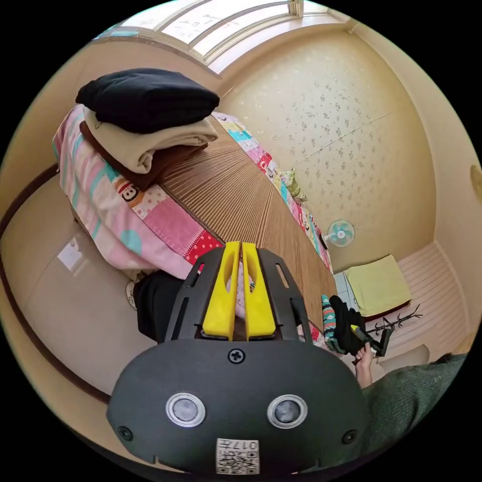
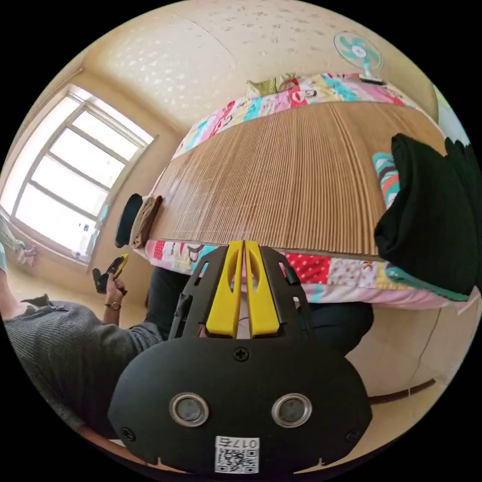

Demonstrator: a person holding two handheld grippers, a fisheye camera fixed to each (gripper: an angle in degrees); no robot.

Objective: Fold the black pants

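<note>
A bamboo-matted bed lay just beyond both grippers. The left gripper and right gripper had jaws pressed together, empty. Folded black pants topped a stack far beyond the left fingers.

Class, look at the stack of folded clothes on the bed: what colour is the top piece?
Black. The top piece shows best in the left gripper view.
</note>
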